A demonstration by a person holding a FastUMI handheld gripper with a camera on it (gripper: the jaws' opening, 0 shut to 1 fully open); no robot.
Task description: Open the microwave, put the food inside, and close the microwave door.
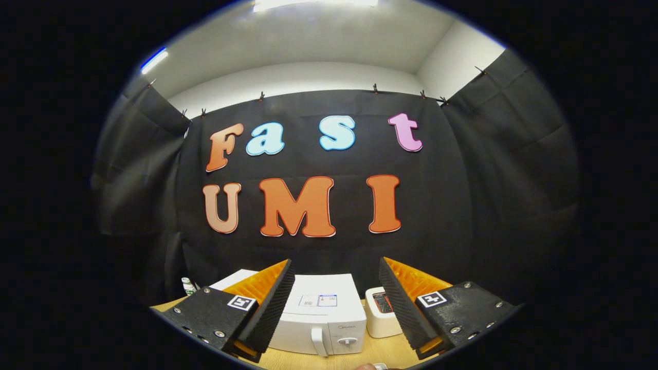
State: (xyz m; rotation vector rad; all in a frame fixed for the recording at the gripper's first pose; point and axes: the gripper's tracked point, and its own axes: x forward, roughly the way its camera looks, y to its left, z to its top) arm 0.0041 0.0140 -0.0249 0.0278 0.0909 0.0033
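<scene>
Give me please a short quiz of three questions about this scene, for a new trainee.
1. True or false: the door of the white microwave is closed.
2. What do the fingers of the gripper hold?
A. a bottle
B. nothing, they stand apart
C. the door handle
3. Fill in: the small white appliance stands beside the microwave on the wooden ______.

Key:
1. True; the handle lies flat on the front.
2. B; the microwave shows through the gap, beyond the fingers.
3. table.
</scene>
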